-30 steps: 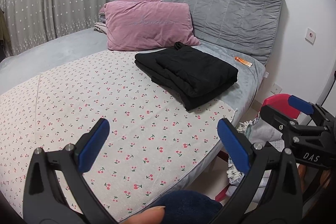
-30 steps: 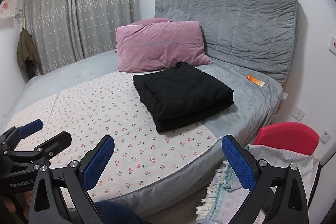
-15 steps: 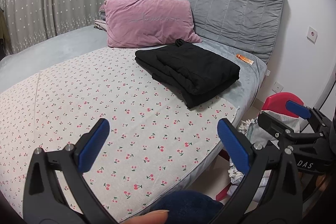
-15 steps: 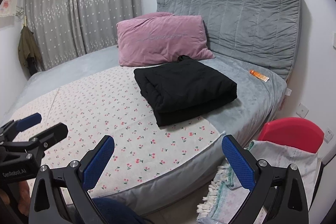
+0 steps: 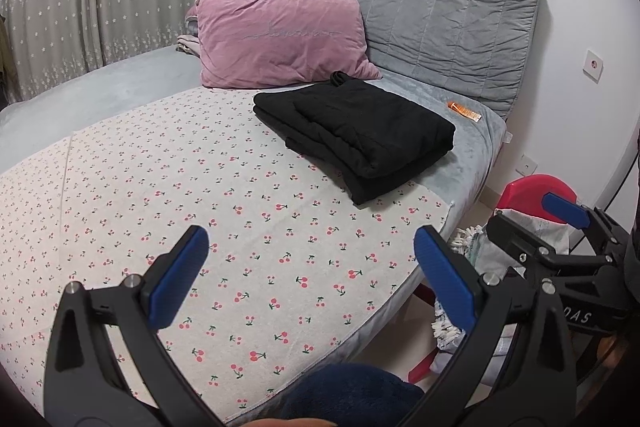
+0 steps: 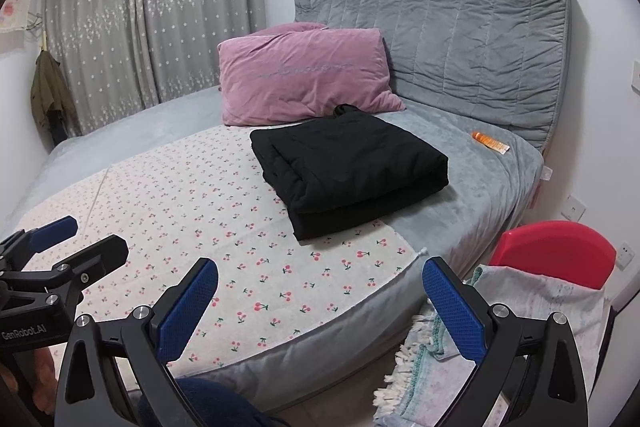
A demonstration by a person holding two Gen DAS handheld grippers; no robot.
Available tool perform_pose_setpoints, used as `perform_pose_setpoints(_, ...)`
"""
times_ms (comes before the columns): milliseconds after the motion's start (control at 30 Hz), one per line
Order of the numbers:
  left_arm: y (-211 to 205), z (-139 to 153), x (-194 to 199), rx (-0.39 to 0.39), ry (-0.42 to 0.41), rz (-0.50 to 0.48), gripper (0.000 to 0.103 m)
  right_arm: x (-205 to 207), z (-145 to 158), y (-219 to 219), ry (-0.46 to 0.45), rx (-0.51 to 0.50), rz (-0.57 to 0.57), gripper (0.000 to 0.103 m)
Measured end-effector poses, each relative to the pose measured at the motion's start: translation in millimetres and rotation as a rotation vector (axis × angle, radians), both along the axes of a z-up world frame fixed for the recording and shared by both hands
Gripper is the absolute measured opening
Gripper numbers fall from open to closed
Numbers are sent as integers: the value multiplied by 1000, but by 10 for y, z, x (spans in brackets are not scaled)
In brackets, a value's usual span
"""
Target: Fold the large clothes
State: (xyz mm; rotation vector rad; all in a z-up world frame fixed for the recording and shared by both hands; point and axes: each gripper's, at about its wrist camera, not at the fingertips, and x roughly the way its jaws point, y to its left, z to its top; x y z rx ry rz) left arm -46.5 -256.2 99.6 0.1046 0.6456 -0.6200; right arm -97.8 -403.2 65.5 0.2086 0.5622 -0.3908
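Note:
A black garment [image 5: 356, 135] lies folded into a thick rectangle on the bed, at the far right edge of the cherry-print sheet [image 5: 200, 195]; it also shows in the right wrist view [image 6: 348, 167]. My left gripper [image 5: 308, 267] is open and empty, held above the near part of the sheet, well short of the garment. My right gripper [image 6: 320, 295] is open and empty, over the bed's near edge. Each gripper shows in the other's view: the right one [image 5: 532, 215] and the left one [image 6: 76, 235].
A pink pillow [image 5: 280, 39] leans on the grey padded headboard [image 5: 420, 15]. An orange tube [image 5: 464, 110] lies on the grey blanket [image 6: 472, 179]. A red chair [image 6: 556, 251] with a pale fringed cloth [image 6: 500, 311] stands right of the bed. Curtains [image 6: 152, 39] hang behind.
Both grippers have drifted slightly, the view lowering and shifting; the bed and garment sit a little higher in the frames. Both stay open. The garment has not moved.

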Motion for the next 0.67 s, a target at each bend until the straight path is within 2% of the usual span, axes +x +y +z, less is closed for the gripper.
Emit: perform_pose_setpoints(667,-41,-20,-36,-22,2,-53,102,-13,-28,3,14,-12,-25,103)
